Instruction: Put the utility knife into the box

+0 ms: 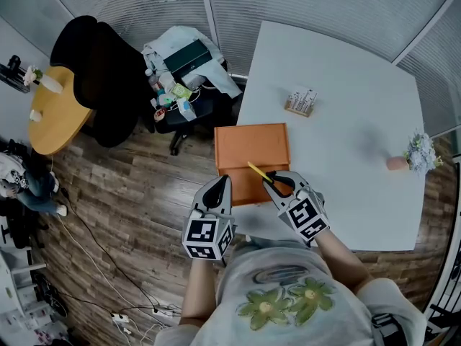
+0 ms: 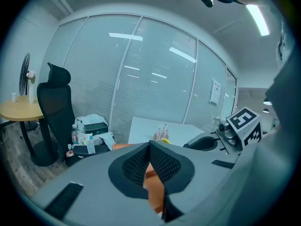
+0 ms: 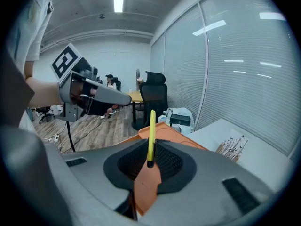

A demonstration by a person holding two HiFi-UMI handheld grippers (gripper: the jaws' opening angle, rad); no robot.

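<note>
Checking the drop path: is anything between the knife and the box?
Nothing visible. The right claw holds the knife over the box, only air between. The left claw sits at the box's near left edge, aside from the knife. Whether the box's flat orange top is a closed lid cannot be told.

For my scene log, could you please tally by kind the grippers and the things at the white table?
Grippers: 2, left gripper and right gripper
Orange box: 1
Yellow utility knife: 1
Small wooden stand: 1
Potted flowers: 1
Total: 6
</note>
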